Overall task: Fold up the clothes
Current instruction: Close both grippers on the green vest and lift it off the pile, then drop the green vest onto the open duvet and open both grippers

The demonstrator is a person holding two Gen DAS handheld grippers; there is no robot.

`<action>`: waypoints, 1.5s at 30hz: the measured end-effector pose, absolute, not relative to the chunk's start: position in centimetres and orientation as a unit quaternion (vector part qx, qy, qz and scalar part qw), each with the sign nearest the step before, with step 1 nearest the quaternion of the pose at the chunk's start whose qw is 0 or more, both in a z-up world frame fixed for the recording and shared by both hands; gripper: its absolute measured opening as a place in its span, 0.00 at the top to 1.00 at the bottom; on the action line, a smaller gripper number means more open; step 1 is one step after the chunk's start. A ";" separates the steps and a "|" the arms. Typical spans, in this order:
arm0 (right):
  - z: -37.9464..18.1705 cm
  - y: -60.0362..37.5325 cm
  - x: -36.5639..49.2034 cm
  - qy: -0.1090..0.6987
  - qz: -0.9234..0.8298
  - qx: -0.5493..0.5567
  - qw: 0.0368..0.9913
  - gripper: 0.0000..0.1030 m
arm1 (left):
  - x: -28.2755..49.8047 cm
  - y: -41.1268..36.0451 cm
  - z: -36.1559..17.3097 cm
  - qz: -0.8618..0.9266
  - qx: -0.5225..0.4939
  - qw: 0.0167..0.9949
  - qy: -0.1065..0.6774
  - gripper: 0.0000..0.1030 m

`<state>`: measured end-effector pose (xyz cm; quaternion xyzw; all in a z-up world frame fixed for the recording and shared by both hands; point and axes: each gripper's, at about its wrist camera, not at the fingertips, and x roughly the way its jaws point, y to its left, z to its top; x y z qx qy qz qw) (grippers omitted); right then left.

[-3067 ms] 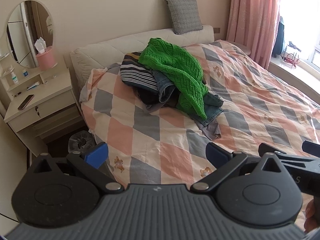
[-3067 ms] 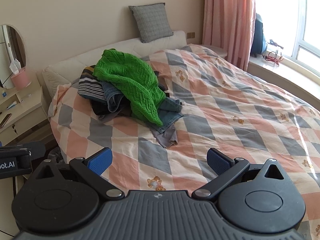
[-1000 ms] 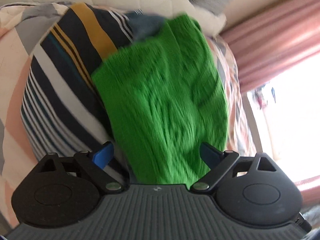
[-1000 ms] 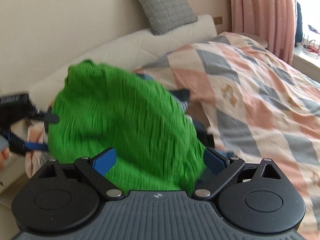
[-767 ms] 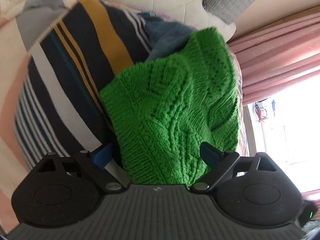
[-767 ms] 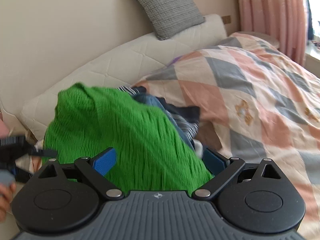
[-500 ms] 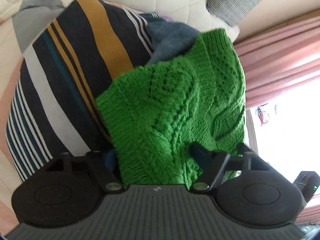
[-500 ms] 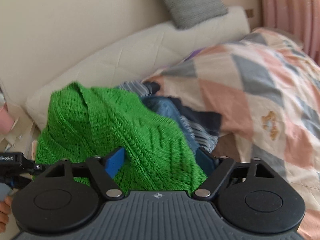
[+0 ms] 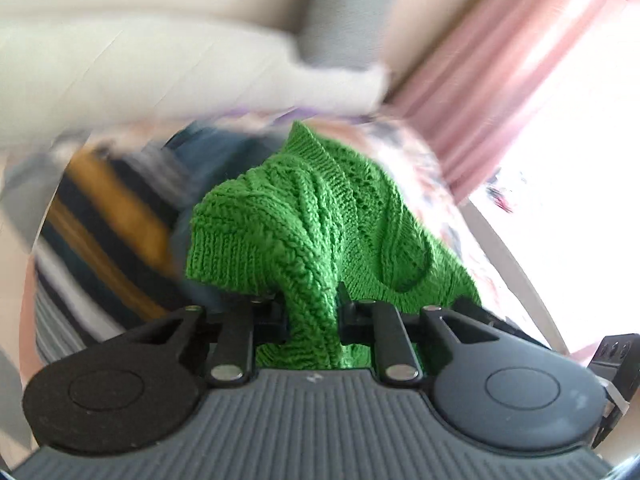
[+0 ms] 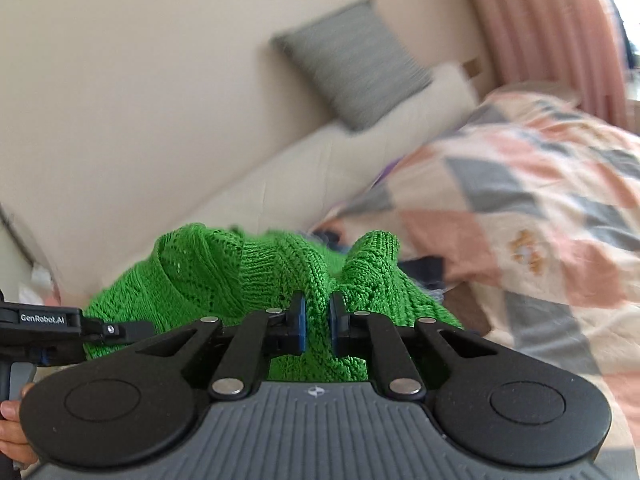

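Note:
A bright green knitted sweater [image 9: 316, 224] fills the middle of the left wrist view, bunched up over the clothes pile. My left gripper [image 9: 312, 308] is shut on a fold of it. In the right wrist view the same green sweater [image 10: 224, 276] rises in front of me, and my right gripper [image 10: 316, 316] is shut on another fold, blue pads pressed into the knit. The left gripper body [image 10: 44, 326] shows at the left edge there, with a hand [image 10: 12, 420] under it.
A striped navy, mustard and white garment [image 9: 100, 240] and blue denim [image 9: 208, 148] lie under the sweater. The checked duvet [image 10: 540, 208] spreads to the right. A white padded headboard [image 10: 300, 172], a grey cushion [image 10: 352, 64] and pink curtains [image 9: 492, 80] stand behind.
Both grippers closed from open onto folds of the green sweater. The views have tilted and blurred as the sweater lifts off the pile.

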<state>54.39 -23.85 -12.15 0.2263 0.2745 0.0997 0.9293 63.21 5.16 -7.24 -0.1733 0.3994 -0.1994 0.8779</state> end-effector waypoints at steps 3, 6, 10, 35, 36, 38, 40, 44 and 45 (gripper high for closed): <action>-10.0 -25.9 48.7 0.238 0.069 0.252 0.935 0.90 | 61.1 2.5 -3.6 -0.256 -0.142 0.886 0.360 0.85; -7.7 -27.4 42.4 0.199 0.036 0.265 0.943 0.94 | 57.3 -0.9 -1.0 -0.313 -0.115 0.886 0.324 0.85; -4.0 -29.5 32.7 0.126 -0.005 0.281 0.952 1.00 | 51.6 -4.6 1.7 -0.381 -0.097 0.874 0.286 0.85; -24.1 -30.9 -11.3 0.406 -0.205 0.472 0.755 0.63 | 19.0 -10.1 -20.3 -0.355 0.306 0.778 0.418 0.66; -24.6 -31.0 -10.7 0.401 -0.209 0.477 0.754 0.62 | 18.8 -9.7 -21.4 -0.354 0.337 0.773 0.405 0.64; -25.7 -31.1 -9.5 0.391 -0.217 0.486 0.751 0.56 | 19.6 -9.8 -24.0 -0.362 0.418 0.758 0.346 0.55; -26.7 -31.2 -8.3 0.381 -0.224 0.496 0.748 0.53 | 20.8 -9.9 -26.7 -0.371 0.497 0.734 0.275 0.47; -29.2 -32.2 -4.9 0.342 -0.240 0.520 0.745 0.45 | 24.1 -9.6 -31.7 -0.394 0.604 0.675 0.158 0.38; -30.0 -32.9 -3.6 0.319 -0.247 0.530 0.746 0.44 | 25.0 -9.5 -32.6 -0.402 0.615 0.663 0.143 0.37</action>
